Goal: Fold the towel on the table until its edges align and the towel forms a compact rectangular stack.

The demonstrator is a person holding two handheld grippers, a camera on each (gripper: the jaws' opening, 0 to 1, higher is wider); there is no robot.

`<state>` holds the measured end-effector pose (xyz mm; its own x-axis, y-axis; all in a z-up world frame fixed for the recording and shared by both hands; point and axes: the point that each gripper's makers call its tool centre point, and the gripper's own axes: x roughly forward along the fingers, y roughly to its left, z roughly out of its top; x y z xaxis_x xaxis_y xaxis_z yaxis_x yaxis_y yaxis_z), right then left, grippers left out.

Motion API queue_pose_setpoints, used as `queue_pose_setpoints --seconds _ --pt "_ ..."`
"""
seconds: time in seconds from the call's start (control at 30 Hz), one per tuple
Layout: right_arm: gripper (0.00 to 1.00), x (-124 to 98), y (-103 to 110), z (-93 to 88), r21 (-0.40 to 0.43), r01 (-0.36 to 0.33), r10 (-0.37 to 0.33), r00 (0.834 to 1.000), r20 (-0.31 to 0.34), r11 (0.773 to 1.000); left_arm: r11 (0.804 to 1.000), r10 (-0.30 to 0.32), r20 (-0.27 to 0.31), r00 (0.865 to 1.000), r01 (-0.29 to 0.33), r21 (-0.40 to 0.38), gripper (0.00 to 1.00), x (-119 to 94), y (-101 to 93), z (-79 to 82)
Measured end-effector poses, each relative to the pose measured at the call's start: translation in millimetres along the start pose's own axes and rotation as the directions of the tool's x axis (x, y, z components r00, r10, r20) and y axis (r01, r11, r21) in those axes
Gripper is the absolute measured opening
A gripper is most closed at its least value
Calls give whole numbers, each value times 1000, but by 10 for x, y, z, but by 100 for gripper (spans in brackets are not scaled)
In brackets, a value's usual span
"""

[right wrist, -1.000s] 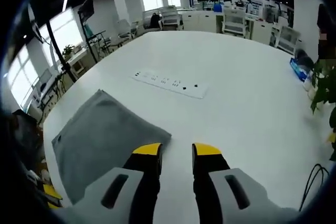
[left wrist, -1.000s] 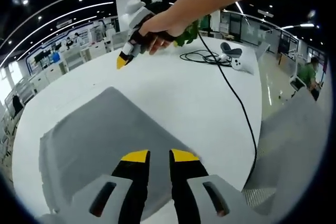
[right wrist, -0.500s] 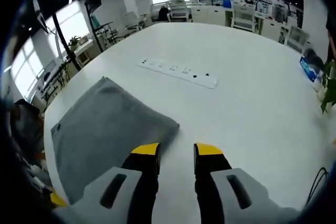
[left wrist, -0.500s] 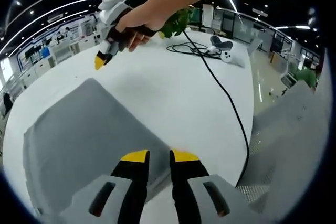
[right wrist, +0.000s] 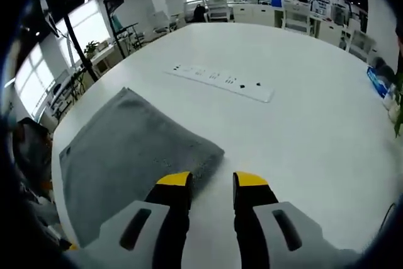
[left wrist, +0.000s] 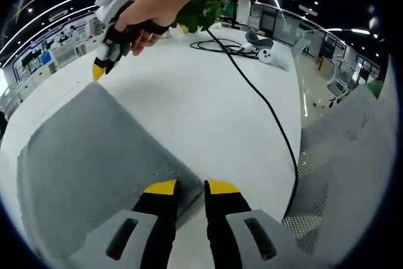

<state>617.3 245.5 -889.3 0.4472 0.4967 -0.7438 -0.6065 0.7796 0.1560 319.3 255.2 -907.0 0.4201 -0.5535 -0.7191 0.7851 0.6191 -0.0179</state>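
A grey towel point(left wrist: 88, 168) lies flat on the white table point(left wrist: 208, 105). In the left gripper view its near corner lies just in front of my left gripper point(left wrist: 191, 187), whose jaws stand slightly apart with nothing between them. A hand holds my right gripper point(left wrist: 101, 70) low over the towel's far corner, yellow tips pointing down. In the right gripper view the towel point(right wrist: 126, 162) spreads to the left, and its corner lies just ahead of the left jaw of my right gripper point(right wrist: 212, 181), which is open and holds nothing.
A white power strip point(right wrist: 220, 80) lies beyond the towel. A black cable point(left wrist: 271, 111) runs across the table to white devices point(left wrist: 264, 55) near a green plant point(left wrist: 201, 11). A grey mesh chair point(left wrist: 340, 174) stands off the table's edge.
Both grippers have come down closer to the towel's corners. In the left gripper view the right gripper has moved left and down toward the far corner. The towel has not moved.
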Motion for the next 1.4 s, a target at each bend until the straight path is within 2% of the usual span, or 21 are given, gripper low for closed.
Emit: queue_pose_setpoints --seconds 0.07,0.27,0.4,0.5,0.7,0.77,0.9,0.97,1.0,1.1,1.23,1.4 --pt "25 -5 28 6 -3 -2 2 1000 -2 1000 1000 -7 -19 1000 7 8 17 27 -32 -39" --pt "23 89 79 -36 -6 -8 8 1000 -7 1000 999 -2 -24 1000 4 49 17 47 -49 -75" --pt "18 217 62 -33 -2 -8 8 1000 -18 1000 996 -2 -40 999 6 91 13 62 -9 -80" --pt "18 218 57 -39 2 -3 3 1000 -22 1000 995 -4 -48 999 9 102 9 70 11 -83" --pt "14 318 39 -62 -41 10 -11 999 -38 999 998 -11 -56 998 14 58 6 94 62 -75" --pt "11 357 54 -56 -75 -10 6 998 -57 997 999 -25 -58 998 26 21 5 100 70 -69" --pt "5 341 72 -90 -92 -22 14 997 -82 995 999 -29 -68 997 30 14 5 94 49 -51" --pt "3 378 99 -65 -115 -22 11 996 -93 993 999 -37 -49 998 35 -27 5 104 16 -32" --pt "3 367 91 -71 -117 -19 8 996 -94 993 998 -36 -44 998 34 -49 5 104 11 -28" --pt "3 343 66 -89 -112 -23 13 995 -96 993 998 -36 -41 999 33 -52 5 100 2 -25" --pt "3 311 11 -125 -91 -27 18 995 -103 996 995 -61 -38 997 57 -83 4 121 -90 8" --pt "3 177 -104 -245 -66 -16 10 996 -86 998 993 -90 -27 996 88 -77 4 174 -232 65"
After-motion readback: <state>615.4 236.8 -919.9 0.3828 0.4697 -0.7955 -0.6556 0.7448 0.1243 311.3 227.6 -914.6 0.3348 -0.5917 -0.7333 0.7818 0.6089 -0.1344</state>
